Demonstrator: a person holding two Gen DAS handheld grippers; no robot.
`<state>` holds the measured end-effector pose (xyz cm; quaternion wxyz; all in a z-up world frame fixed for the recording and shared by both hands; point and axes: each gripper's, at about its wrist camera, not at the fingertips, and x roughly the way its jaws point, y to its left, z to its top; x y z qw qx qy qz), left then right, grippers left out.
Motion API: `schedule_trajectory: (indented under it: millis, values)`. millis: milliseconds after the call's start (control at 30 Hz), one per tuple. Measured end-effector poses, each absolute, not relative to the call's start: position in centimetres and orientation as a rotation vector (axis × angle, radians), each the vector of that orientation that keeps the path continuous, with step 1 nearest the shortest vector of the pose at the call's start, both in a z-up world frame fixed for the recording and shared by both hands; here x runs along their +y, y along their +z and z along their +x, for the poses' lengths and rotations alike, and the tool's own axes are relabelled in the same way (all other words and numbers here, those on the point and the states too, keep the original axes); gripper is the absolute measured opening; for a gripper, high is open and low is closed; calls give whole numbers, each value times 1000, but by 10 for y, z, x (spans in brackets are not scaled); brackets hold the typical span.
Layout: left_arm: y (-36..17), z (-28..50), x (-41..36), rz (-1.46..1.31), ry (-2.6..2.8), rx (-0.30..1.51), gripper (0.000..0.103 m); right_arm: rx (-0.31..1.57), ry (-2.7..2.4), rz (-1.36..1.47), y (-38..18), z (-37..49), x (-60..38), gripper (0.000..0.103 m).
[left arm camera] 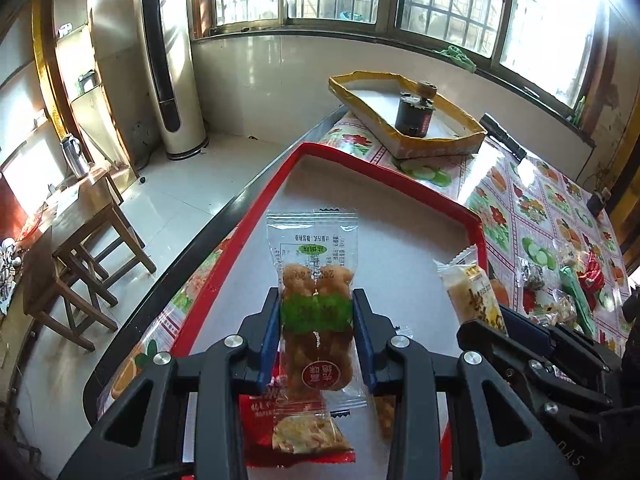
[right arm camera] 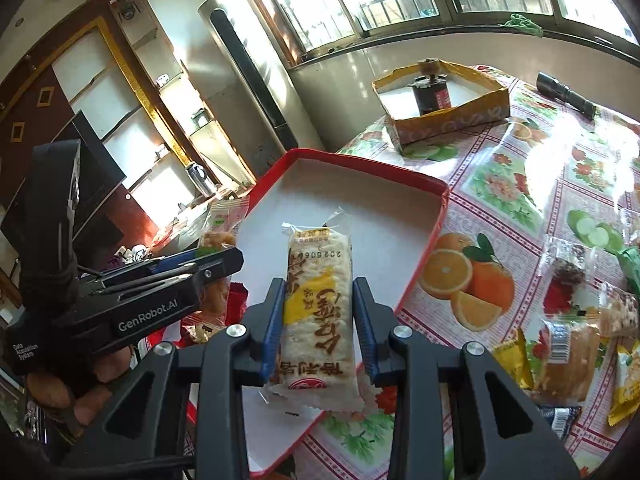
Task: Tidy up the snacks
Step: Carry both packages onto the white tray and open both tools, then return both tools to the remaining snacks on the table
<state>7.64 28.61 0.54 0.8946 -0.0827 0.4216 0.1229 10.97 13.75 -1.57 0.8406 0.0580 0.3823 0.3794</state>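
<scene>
Holding 1 packet apiece, both grippers hang over the red tray (left arm camera: pixel 400 184), which looks like the place the snacks are being gathered. The left gripper (left arm camera: pixel 316 340) is clamped on a clear packet of brown twisted snack (left arm camera: pixel 316 300), its blue pads pressing the packet's long sides, the packet pointing forward above the tray's pale floor. The right gripper (right arm camera: pixel 318 332) is closed the same way on a white rice-cracker packet (right arm camera: pixel 320 300) with yellow print, held above the tray's near right rim.

Judging by what lies where, the job is early to midway. Inside the tray, below the left gripper, a red packet (left arm camera: pixel 296 432) with a clear window already rests on the floor, and a sliver of another brownish snack (left arm camera: pixel 384 420) shows just beside it; the far end of the tray is bare. So perhaps 2 items are placed, and 2 more are in the air.

Much is left. On the floral tablecloth (right arm camera: pixel 520 184) to the right of the tray a loose scatter waits: a dark nut-bar packet (right arm camera: pixel 564 264), a bun-like packet with a barcode (right arm camera: pixel 568 356), yellow wrappers (right arm camera: pixel 514 364) and a green packet (right arm camera: pixel 632 268) at the frame's edge, with more cut off by the lens. The yellow cardboard box (right arm camera: pixel 444 116) farther back holds a dark jar (right arm camera: pixel 432 96), not snacks, and a black flashlight (right arm camera: pixel 564 92) lies near it.

Whether packets are meant to be sorted by kind within the tray cannot be told.
</scene>
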Motion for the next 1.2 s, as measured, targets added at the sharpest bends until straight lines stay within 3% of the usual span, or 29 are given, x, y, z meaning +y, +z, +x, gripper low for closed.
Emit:
schedule_trajectory:
  millis: [867,933,1067,1200]
  values:
    - [-19,93,304,-220,282,957,34,865,780,-12,-46,142,187,38]
    - [-14,89,303,-227,284,945,35,841,770,-15,-41,138,183,45]
    - [2,79,297,-250,266,909,40,801,773,5,-24,126,169,47]
    - [13,71,277,-257,213,878,52,753,746,54,-11,108,136,63]
